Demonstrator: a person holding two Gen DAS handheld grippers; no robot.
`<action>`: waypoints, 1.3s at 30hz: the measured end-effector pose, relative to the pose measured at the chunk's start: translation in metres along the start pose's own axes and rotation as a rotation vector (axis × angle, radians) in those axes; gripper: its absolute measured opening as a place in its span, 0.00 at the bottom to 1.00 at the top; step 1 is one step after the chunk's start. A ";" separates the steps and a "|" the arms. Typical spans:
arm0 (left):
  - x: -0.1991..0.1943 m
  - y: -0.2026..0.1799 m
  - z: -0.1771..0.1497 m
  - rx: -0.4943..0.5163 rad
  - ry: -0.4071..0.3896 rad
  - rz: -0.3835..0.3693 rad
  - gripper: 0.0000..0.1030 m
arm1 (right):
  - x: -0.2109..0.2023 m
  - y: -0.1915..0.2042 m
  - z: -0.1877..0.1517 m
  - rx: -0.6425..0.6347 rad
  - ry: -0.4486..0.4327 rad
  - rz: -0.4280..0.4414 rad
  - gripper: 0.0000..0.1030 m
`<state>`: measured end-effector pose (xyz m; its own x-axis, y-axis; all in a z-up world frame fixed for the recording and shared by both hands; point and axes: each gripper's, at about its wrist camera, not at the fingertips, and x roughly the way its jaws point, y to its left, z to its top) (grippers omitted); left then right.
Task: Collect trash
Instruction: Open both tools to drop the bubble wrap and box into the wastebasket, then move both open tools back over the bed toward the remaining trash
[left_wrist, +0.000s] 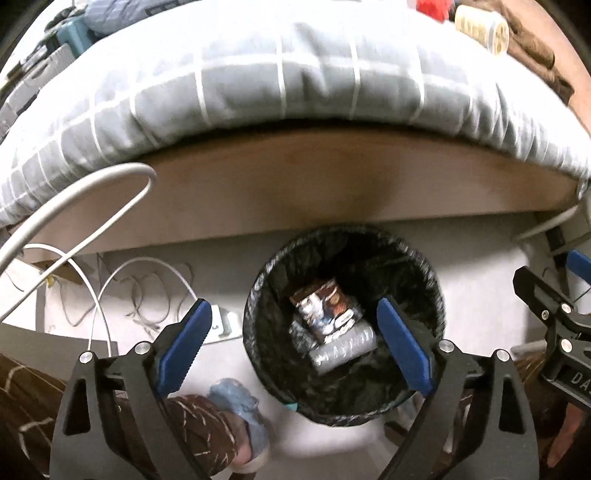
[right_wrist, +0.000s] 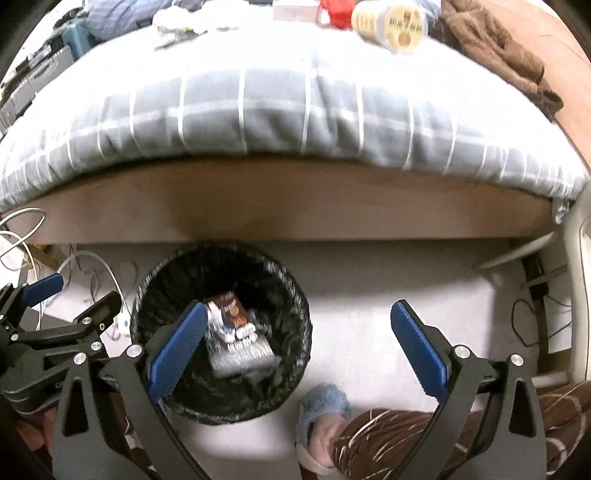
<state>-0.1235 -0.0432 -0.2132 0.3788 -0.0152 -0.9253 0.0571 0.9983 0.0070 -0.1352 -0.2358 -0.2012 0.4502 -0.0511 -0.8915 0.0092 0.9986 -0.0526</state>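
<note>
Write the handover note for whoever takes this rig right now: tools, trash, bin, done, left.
Left tool: open, empty, above the trash bin.
Right tool: open, empty, over the floor just right of the bin.
Bin: black-lined, on the floor against the bed frame.
Done: a snack wrapper and a crumpled clear plastic piece lie in the bin.
Left: a round cream container and a red item lie on the bed; judge whether they are trash. White clutter beside them is too blurred to identify.

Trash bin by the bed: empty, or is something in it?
Not empty. The bin holds a printed wrapper and a clear crumpled piece on its black liner.
</note>
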 end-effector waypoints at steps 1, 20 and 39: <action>-0.006 0.003 0.004 -0.016 -0.018 0.000 0.88 | -0.008 -0.002 0.004 0.003 -0.027 -0.001 0.93; -0.105 0.009 0.080 -0.017 -0.282 -0.052 0.88 | -0.092 -0.031 0.066 0.043 -0.327 -0.030 0.93; -0.093 0.008 0.165 0.008 -0.330 -0.022 0.88 | -0.086 -0.069 0.156 0.052 -0.420 -0.073 0.93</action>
<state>-0.0062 -0.0433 -0.0650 0.6565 -0.0552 -0.7523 0.0752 0.9971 -0.0075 -0.0354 -0.2977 -0.0510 0.7708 -0.1219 -0.6253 0.0949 0.9925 -0.0766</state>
